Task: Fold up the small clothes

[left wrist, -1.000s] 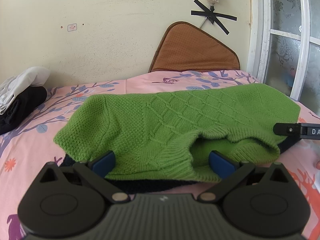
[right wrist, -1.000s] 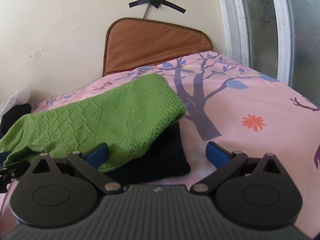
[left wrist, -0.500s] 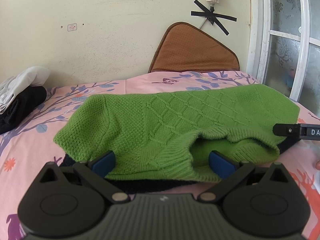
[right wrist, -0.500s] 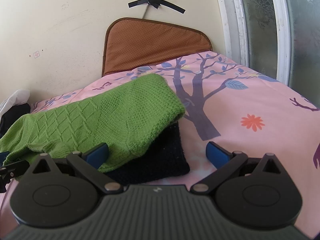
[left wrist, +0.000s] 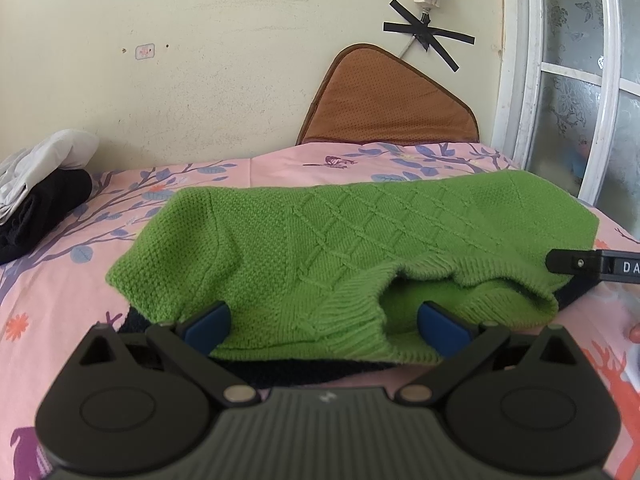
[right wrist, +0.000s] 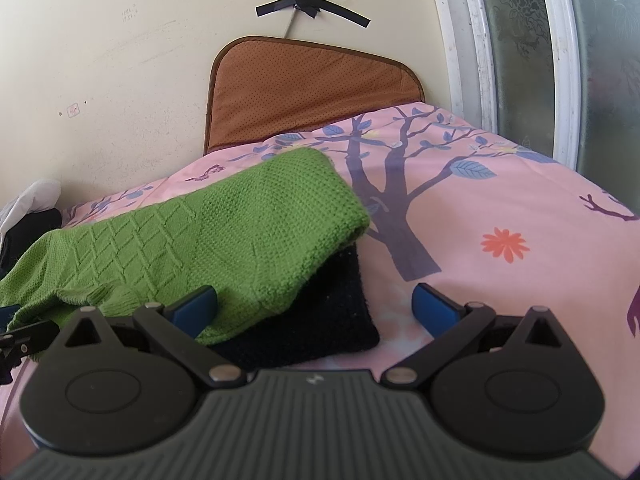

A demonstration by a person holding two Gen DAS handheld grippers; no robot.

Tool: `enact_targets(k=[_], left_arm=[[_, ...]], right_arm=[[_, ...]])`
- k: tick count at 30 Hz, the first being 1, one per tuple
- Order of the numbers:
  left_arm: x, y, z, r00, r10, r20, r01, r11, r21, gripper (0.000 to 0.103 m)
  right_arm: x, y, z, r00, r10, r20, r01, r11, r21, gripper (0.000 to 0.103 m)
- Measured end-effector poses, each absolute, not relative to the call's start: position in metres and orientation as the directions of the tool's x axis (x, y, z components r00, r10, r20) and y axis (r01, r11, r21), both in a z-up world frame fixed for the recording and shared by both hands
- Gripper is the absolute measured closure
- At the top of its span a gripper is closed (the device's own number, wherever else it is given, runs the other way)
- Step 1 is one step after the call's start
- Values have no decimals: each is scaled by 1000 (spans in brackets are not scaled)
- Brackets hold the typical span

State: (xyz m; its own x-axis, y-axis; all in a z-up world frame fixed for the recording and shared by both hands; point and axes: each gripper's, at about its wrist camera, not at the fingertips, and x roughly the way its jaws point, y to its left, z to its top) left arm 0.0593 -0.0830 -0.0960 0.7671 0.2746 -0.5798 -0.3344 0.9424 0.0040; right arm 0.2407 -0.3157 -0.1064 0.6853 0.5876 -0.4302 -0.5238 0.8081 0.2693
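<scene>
A small green knitted sweater (left wrist: 320,248) lies folded on the pink bedspread (left wrist: 72,296), over a dark navy knitted piece (right wrist: 332,312) that sticks out below it. My left gripper (left wrist: 324,322) stands open at the sweater's near ribbed edge, one blue pad on either side of the neck opening. In the right wrist view the same green sweater (right wrist: 224,240) spreads to the left. My right gripper (right wrist: 314,306) is open at its right end, with the navy corner between the fingers. The right gripper's black finger (left wrist: 592,266) shows at the left view's right edge.
A stack of white and black clothes (left wrist: 36,196) lies at the far left by the wall. A brown cushion (right wrist: 308,88) leans on the wall at the head of the bed. A white-framed window (right wrist: 560,60) runs along the right side.
</scene>
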Motion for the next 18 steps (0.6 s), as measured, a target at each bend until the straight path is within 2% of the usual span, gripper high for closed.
enact_targets(k=[11,18], left_arm=[[49,-86,-91,758,309,-575,-365,931,19,0],[47,-84,-94,725,312,-614,-380,925,20,0]], right_arm=[[237,-316,-106,689,591,-420,-515,807,290,0],[235,-317,-106,692,589,-417,-511,808,294,0]])
